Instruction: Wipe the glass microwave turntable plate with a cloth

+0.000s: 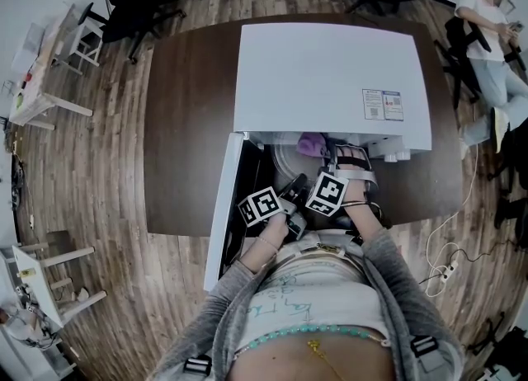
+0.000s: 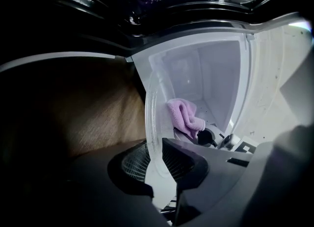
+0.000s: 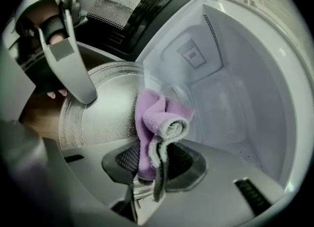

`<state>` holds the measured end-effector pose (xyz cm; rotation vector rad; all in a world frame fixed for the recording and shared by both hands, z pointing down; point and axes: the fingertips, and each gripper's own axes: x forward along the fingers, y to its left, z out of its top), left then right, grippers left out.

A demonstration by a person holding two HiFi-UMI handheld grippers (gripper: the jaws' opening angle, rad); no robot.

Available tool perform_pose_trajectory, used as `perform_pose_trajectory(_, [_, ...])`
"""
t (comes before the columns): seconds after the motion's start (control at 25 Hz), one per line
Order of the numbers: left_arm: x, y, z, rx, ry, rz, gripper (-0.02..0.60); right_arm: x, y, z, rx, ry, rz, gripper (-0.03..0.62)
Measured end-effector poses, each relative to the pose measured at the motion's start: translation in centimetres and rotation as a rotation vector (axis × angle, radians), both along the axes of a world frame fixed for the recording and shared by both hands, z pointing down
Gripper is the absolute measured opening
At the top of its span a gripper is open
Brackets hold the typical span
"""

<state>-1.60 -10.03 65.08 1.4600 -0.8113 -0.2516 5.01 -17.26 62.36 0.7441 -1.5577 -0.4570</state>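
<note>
The glass turntable plate (image 2: pixel 153 118) stands on edge at the mouth of the microwave, and my left gripper (image 2: pixel 158 161) is shut on its rim. In the right gripper view the plate (image 3: pixel 98 115) shows its round face, with one of the left gripper's fingers (image 3: pixel 73 73) lying on it. My right gripper (image 3: pixel 156 166) is shut on a folded purple cloth (image 3: pixel 154 123), which rests against the plate's right side. The left gripper view shows that cloth (image 2: pixel 184 115) just behind the plate. From the head view the cloth (image 1: pixel 311 143) sits at the cavity opening.
The white microwave (image 1: pixel 330 66) stands on a dark brown table (image 1: pixel 186 124), its door (image 1: pixel 221 206) swung open to the left beside my left gripper. Its white cavity wall (image 3: pixel 235 88) lies behind the plate. A person sits at the far right (image 1: pixel 487 41). A power strip (image 1: pixel 445 272) lies on the floor.
</note>
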Motion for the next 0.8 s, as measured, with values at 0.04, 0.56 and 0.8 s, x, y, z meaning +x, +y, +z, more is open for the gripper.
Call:
perform_pose_trajectory(0.04, [0.0, 0.0, 0.0, 0.001, 0.0, 0.0, 0.064, -0.1, 0.0, 0.0, 0.003, 0.004, -0.012, 0.118])
perform_pose_trajectory(0.56, [0.1, -0.2, 0.2, 0.004, -0.001, -0.002, 0.064, -1.9, -0.4, 0.2, -0.012, -0.006, -0.085, 0.118])
perform_pose_trajectory(0.8, [0.1, -0.2, 0.1, 0.007, 0.002, -0.001, 0.064, -2.8, -1.6, 0.0, 0.005, 0.001, -0.107, 0.118])
